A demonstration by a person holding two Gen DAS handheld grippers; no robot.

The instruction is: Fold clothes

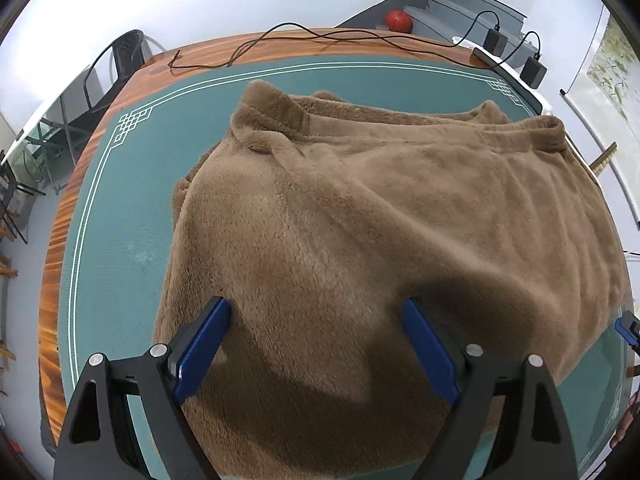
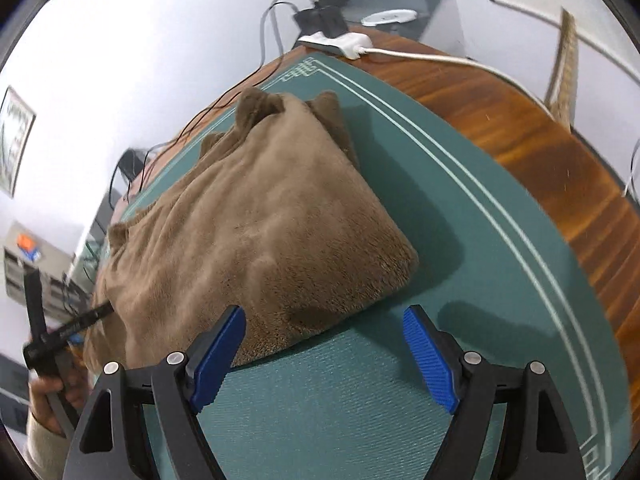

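A brown fleece garment (image 1: 360, 216) lies folded on the green mat (image 1: 120, 220); its cuffed ends point to the far side. My left gripper (image 1: 316, 308) is open and empty, hovering just above the near part of the garment. In the right wrist view the garment (image 2: 256, 224) lies left of centre on the mat (image 2: 460, 240). My right gripper (image 2: 324, 316) is open and empty, over the garment's near right corner and the bare mat. The left gripper (image 2: 80, 320) shows at the left edge of the right wrist view, beside the garment.
The mat lies on a wooden table (image 1: 68, 200). Black cables (image 1: 280, 40) and two black adapters (image 1: 532, 68) lie at the far edge. A white power strip (image 2: 336, 42) with its cord lies on the wood. A chair (image 1: 120, 56) stands beyond the table.
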